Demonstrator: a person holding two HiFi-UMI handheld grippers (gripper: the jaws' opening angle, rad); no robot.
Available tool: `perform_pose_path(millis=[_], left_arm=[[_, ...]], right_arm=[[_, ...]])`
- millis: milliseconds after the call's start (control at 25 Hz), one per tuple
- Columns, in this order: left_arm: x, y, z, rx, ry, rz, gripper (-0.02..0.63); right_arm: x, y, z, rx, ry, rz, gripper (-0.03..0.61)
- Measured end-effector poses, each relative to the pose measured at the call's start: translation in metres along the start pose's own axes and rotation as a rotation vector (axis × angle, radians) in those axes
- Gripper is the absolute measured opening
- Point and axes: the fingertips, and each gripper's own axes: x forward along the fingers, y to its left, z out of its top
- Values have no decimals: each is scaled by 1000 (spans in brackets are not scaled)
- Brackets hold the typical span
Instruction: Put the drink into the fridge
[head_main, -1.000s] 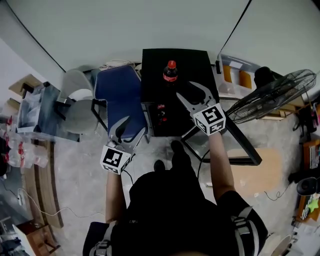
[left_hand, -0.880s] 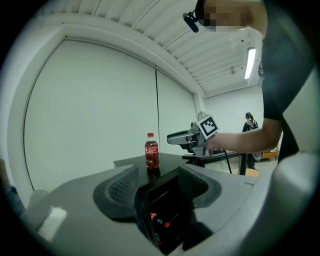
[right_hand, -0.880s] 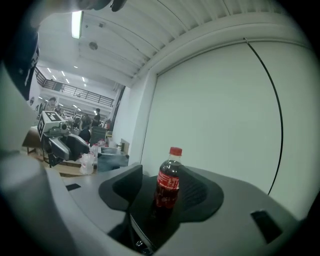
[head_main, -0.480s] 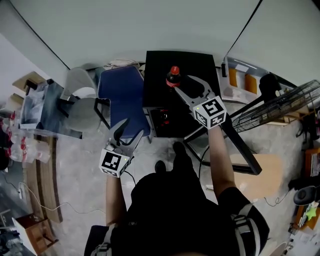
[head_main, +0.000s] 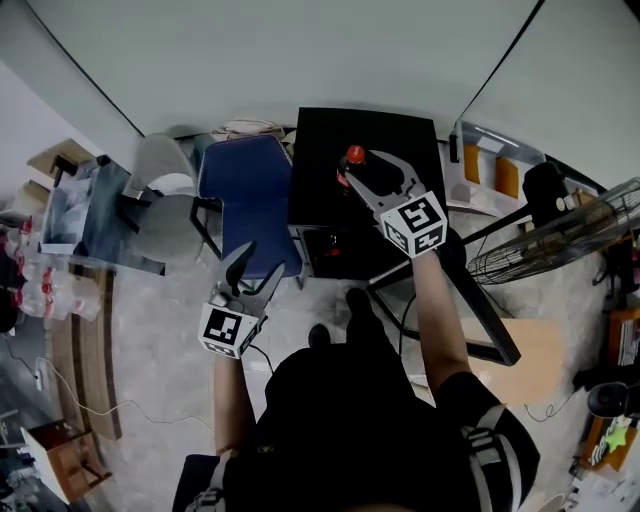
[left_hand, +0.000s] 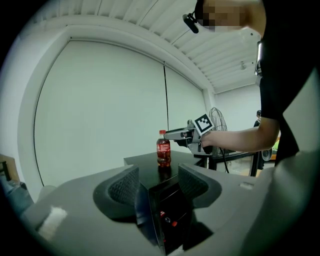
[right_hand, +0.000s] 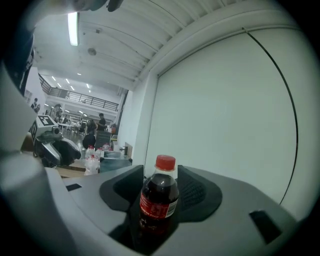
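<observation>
A small cola bottle with a red cap (head_main: 353, 158) (left_hand: 163, 150) (right_hand: 159, 197) stands upright on top of the black mini fridge (head_main: 400, 135) (left_hand: 145, 165). My right gripper (head_main: 368, 165) (left_hand: 172, 134) (right_hand: 161, 187) is held level at the bottle, open. The bottle is between its fingertips, nearer the left one, and I see no pad pressing on it. Its jaws have just been closing a little. My left gripper (head_main: 258, 262) (left_hand: 157, 182) hangs open and empty in front of the fridge, lower and to the left. Red items show behind the fridge's front.
A blue chair (head_main: 240, 195) stands against the fridge's left side, with a grey chair (head_main: 160, 200) beyond it. A standing fan (head_main: 560, 240) and orange boxes (head_main: 490, 165) are to the right. Shelves with bottles (head_main: 30, 290) line the far left. A white wall rises behind the fridge.
My right gripper has moved forward over the fridge top, so the bottle now sits between its fingertips. The left gripper has barely moved.
</observation>
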Motion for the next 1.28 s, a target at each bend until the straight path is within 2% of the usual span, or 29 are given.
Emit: perform_pose_path(millis=[240,720,960,1280], left_arm=[[4,9,0,-19,-11,23,244],[9,24,1,-37,-16,55,244],[11,24,1,-36,-20,47,244],[11,29,4,-36,-32,50,244]], right_arm=[[10,-3,-1,16,0,14,211],[14,-5,3,98,-24,64,150],[14,-6,4,131,-32,57,140],[18,-4,4,118,-17,43,135]])
